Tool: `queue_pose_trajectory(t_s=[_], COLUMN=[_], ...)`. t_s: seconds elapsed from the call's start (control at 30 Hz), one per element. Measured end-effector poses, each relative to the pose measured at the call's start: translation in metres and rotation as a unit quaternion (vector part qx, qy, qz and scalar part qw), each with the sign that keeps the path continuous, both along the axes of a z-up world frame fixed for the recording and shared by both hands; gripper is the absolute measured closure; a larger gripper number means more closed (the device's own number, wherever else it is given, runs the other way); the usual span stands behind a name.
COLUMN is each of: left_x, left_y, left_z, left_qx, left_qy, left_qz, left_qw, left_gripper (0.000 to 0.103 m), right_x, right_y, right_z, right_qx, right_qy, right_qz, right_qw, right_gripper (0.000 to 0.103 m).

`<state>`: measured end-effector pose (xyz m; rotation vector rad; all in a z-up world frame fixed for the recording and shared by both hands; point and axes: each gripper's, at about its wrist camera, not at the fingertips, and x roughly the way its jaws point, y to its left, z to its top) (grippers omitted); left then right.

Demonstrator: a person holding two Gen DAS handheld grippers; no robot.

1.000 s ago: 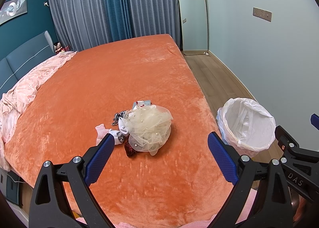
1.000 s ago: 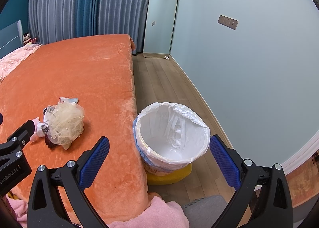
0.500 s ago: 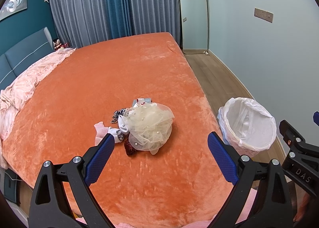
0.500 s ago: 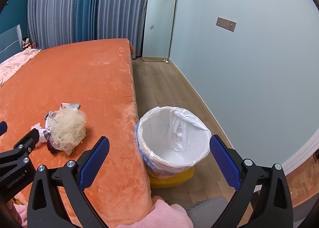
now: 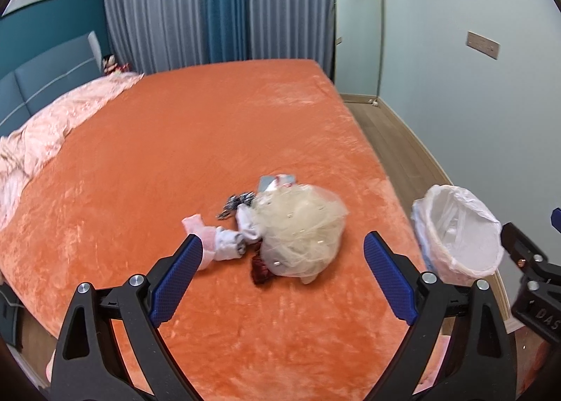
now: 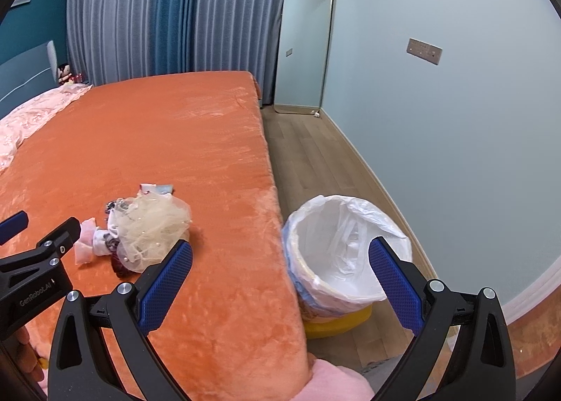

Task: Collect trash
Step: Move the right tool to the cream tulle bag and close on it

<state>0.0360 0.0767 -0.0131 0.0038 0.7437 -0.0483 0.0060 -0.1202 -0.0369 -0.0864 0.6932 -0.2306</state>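
A small heap of trash lies on the orange bed: a cream tulle bundle [image 5: 301, 231] [image 6: 152, 229], pink and white scraps [image 5: 210, 243] [image 6: 87, 241], a dark red piece [image 5: 260, 266] and a black-and-white scrap [image 5: 235, 204]. A bin lined with a white bag [image 5: 459, 232] [image 6: 345, 253] stands on the floor beside the bed's right edge. My left gripper [image 5: 282, 280] is open just short of the heap, nothing between its fingers. My right gripper [image 6: 280, 283] is open, hovering over the bed edge and the bin, and holds nothing.
The orange bedspread [image 5: 210, 141] covers the bed, with a pink quilt [image 5: 52, 127] at its far left. A wood floor strip [image 6: 315, 159] runs between bed and pale wall. A tall mirror [image 6: 303, 47] leans at the far end by grey and blue curtains [image 6: 157, 15].
Both grippers have come forward and closer to the bed; the trash heap and the bin look larger and nearer. Neither gripper has closed.
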Motion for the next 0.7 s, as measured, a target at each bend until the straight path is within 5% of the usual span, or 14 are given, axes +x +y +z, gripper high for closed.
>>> queue_pose_trajectory(t_s=[0.53,0.7], left_x=[0.052,0.074], left_y=[0.11,0.133], left_z=[-0.068,-0.096], left_qx=[-0.032,-0.064], left_qy=[0.052,0.083], left_qz=[0.063,0.064], left_qw=[0.9962,0.9924], left_gripper=[0.015,0.023], right_x=[0.055,0.079], right_y=[0.069,0.089], right_z=[-0.05,-0.071], right_qx=[0.033,0.042], right_qy=[0.039,0.06], right_qz=[0.053,0.062], right_qw=[0.997,0.995], right_gripper=[0.007,0.007])
